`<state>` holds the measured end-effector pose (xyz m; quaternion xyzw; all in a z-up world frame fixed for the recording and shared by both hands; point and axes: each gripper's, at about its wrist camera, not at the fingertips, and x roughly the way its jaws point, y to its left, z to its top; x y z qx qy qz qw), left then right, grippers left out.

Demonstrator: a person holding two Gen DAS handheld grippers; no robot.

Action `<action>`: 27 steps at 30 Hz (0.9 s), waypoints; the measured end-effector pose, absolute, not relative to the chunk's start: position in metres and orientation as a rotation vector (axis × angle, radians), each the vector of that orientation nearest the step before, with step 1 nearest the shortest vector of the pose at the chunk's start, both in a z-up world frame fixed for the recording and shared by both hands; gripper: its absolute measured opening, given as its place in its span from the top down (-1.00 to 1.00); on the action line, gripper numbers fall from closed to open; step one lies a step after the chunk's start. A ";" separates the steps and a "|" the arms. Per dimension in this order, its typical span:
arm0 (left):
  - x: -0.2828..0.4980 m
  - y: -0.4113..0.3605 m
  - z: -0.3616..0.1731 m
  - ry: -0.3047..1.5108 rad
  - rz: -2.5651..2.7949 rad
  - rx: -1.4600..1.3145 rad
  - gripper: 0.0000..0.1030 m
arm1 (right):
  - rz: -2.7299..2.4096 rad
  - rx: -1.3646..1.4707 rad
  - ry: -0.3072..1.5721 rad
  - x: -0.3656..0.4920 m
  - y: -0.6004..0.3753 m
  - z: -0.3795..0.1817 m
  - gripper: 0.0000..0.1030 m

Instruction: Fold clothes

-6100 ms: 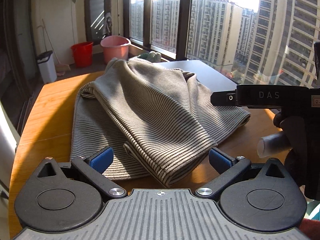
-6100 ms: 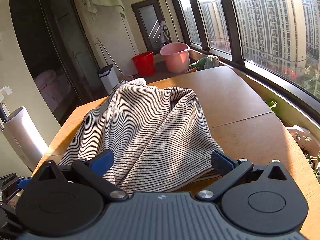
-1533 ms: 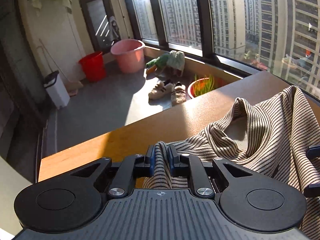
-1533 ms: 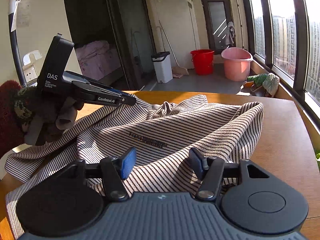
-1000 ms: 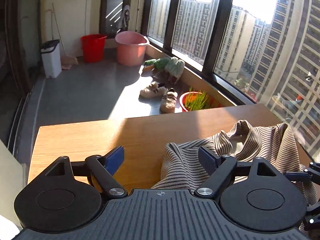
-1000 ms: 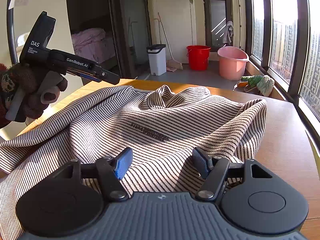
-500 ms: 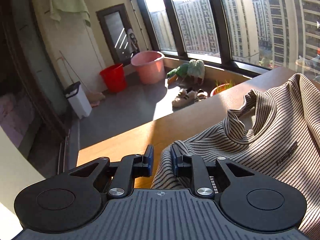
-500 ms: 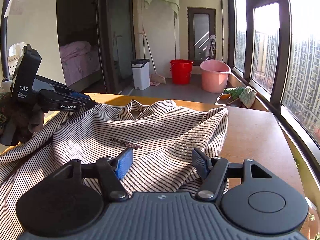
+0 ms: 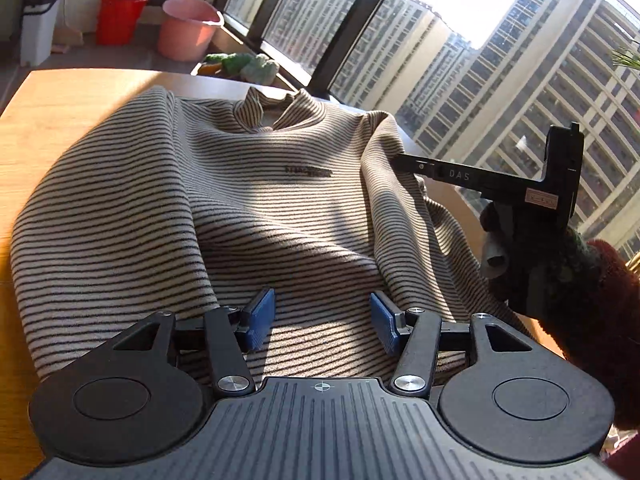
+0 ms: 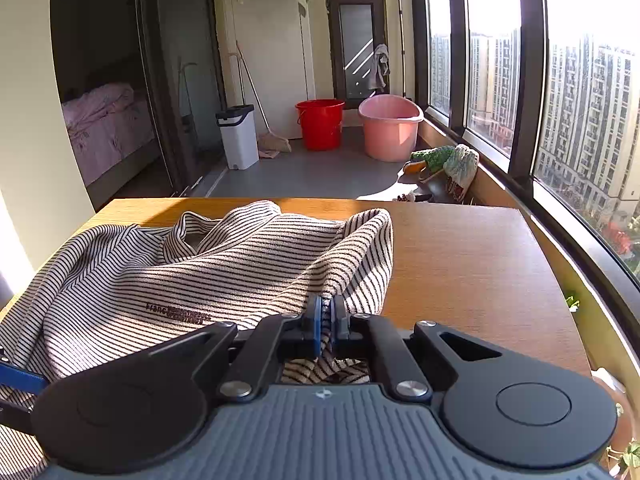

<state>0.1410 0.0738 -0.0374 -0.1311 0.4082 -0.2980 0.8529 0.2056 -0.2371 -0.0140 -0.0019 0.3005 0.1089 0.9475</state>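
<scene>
A beige sweater with thin dark stripes (image 9: 248,200) lies front up on the wooden table (image 9: 52,116), collar at the far side. My left gripper (image 9: 322,320) is open, its blue pads (image 9: 262,316) just above the sweater's lower front. My right gripper (image 10: 327,322) is shut on a bunched fold at the sweater's right shoulder (image 10: 360,240). In the left wrist view the right gripper (image 9: 404,160) shows at the right, held by a gloved hand (image 9: 560,272). The sweater's printed text (image 10: 176,312) faces up.
The table's bare right part (image 10: 472,264) runs to a window ledge. On the floor beyond stand a red bucket (image 10: 320,122), a pink tub (image 10: 390,126) and a white bin (image 10: 238,136). Tall windows (image 10: 580,80) line the right side.
My left gripper let go of the sweater's left shoulder, opened, and moved back over the lower front. My right gripper closed on the right shoulder fold. The sweater lies more spread out.
</scene>
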 end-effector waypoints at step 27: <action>0.119 0.077 -0.033 0.795 -0.634 -0.356 -0.80 | 0.561 -0.107 0.656 0.277 -0.124 0.004 0.28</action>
